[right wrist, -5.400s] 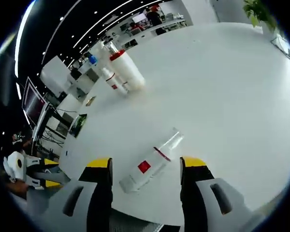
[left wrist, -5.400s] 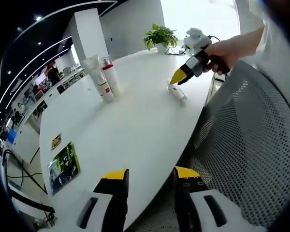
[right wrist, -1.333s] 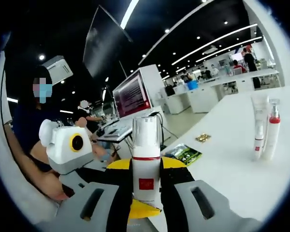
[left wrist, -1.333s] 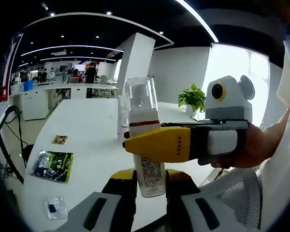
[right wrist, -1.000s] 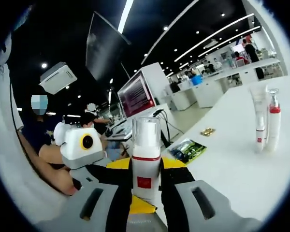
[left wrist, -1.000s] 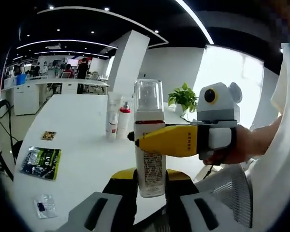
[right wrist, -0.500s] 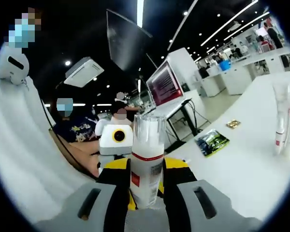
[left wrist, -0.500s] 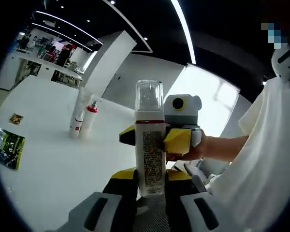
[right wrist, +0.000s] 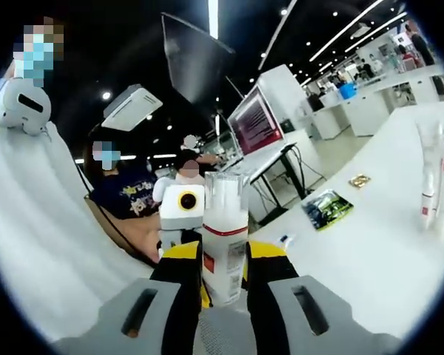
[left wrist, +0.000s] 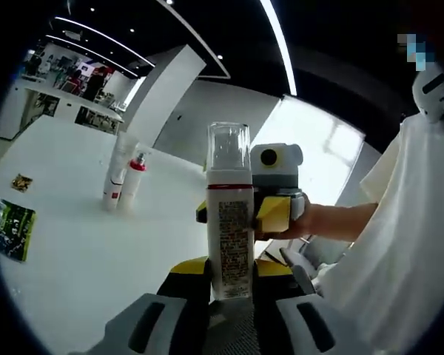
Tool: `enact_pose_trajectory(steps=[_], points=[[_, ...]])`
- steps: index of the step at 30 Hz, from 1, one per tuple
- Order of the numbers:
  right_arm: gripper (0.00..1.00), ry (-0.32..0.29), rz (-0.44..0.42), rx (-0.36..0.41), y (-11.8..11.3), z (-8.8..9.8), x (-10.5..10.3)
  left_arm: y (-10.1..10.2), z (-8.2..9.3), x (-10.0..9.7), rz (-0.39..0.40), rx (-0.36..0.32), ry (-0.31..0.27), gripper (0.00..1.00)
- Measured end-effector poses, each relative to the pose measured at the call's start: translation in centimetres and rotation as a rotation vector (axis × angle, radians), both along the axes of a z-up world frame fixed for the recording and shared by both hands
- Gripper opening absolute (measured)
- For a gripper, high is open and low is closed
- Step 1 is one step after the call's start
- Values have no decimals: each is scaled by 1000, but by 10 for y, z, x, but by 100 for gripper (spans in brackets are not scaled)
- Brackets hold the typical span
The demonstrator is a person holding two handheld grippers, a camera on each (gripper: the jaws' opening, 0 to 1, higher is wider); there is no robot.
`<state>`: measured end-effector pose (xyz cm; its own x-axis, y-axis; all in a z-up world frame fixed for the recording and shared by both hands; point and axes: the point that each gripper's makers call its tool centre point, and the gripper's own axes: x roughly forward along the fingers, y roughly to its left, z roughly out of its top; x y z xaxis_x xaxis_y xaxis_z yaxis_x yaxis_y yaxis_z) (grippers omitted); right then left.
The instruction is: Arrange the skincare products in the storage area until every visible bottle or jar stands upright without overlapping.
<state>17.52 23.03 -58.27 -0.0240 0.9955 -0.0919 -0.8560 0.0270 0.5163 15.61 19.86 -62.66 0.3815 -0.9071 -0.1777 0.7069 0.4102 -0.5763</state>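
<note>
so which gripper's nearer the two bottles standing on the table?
Neither clearly: left gripper and right gripper both clamp the clear-capped bottle, held up well short of the standing pair.

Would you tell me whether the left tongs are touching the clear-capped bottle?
Touching: the left gripper view shows the left tongs clamped against both sides of the bottle.

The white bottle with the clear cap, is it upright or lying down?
Upright: the bottle stands cap-up, held off the table by both grippers.
</note>
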Motion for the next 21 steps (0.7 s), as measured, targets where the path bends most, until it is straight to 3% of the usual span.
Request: enact_pose_trajectory(steps=[3, 8, 10, 11, 13, 15, 17, 19, 21], points=[[19, -12, 4, -7, -1, -1, 1, -2, -1, 0, 1, 13, -8, 21], [19, -76, 8, -24, -5, -3, 4, -6, -9, 8, 0, 123, -50, 21], [15, -134, -5, -17, -5, -1, 8, -2, -12, 15, 16, 192, -85, 25], [15, -156, -29, -29, -6, -3, 12, -2, -9, 16, 28, 178, -84, 25], [16, -116, -35, 1, -3, -1, 13, 1, -8, 20, 21, 193, -115, 25], [16, -154, -34, 6, -1, -1, 15, 2, -9, 23, 18, 213, -114, 25], [16, -145, -12, -8, 2, -4, 16, 6, -13, 22, -28, 246, -74, 25], [17, -172, 19, 12, 3, 0, 12, 9, -9, 24, -49, 251, -130, 23], [18, -121, 45, 14, 5, 1, 10, 7, -6, 21, -87, 238, -125, 23]])
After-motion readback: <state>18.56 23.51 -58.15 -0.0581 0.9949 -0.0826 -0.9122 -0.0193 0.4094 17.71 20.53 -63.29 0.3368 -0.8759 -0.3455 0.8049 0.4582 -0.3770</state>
